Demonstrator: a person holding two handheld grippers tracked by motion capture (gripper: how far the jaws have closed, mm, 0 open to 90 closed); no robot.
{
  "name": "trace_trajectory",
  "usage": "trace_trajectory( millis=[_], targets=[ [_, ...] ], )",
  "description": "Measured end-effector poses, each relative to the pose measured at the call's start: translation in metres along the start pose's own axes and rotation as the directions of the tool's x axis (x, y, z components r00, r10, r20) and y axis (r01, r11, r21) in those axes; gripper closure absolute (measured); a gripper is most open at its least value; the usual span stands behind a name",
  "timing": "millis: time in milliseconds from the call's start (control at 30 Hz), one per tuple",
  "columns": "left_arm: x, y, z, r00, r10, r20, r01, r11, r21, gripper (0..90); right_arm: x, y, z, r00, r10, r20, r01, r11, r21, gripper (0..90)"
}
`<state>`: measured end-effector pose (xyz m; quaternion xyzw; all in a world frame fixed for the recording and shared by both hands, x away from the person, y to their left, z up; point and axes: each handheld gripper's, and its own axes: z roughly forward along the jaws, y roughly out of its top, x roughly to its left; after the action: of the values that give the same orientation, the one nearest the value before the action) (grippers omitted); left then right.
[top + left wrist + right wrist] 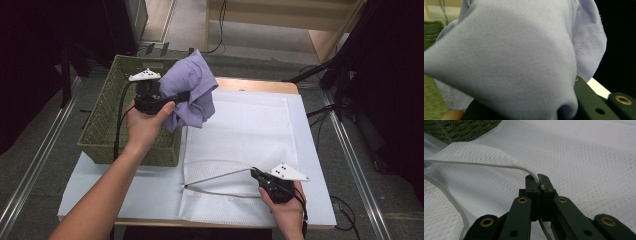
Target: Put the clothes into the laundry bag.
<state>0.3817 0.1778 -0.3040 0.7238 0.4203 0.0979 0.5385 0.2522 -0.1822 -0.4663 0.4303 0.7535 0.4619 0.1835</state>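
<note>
2 hand-held grippers are at work over the worktop (300,130). The left hand-held gripper (186,94) pinches a bunched lavender garment (192,90), held up in the air between the green woven basket (107,107) and the white mesh bag (240,130). The right hand-held gripper (538,179) has its jaws pressed together on the bag's white edge cord (486,165), lifting that edge so the mouth gapes. The bag lies flat on the worktop just beside the basket.
</note>
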Motion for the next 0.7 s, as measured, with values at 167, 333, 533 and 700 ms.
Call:
trace_trajectory(
  millis=[167, 333, 533, 700],
  targets=[
    [-0.021, -0.014, 0.006, 0.9984, 0.034, 0.046, -0.036, 0.9987, 0.035, 81.8, 0.000, 0.000, 0.000, 1.0000, -0.001, -0.001, 0.001, 1.000, -0.001, 89.2],
    [-0.037, -0.029, 0.009, 0.9949, 0.051, 0.086, -0.057, 0.9966, 0.060, 81.8, -0.001, 0.000, 0.000, 1.0000, 0.000, -0.001, 0.000, 1.000, -0.004, 89.2],
    [-0.050, -0.050, 0.009, 0.9911, 0.059, 0.119, -0.069, 0.9946, 0.078, 81.7, -0.001, 0.000, 0.000, 1.0000, 0.004, -0.003, -0.004, 1.000, -0.002, 89.2],
    [-0.057, -0.068, 0.008, 0.9887, 0.055, 0.140, -0.068, 0.9933, 0.094, 81.7, -0.001, 0.000, 0.001, 1.0000, 0.004, -0.006, -0.004, 1.000, -0.003, 89.2]
  ],
)
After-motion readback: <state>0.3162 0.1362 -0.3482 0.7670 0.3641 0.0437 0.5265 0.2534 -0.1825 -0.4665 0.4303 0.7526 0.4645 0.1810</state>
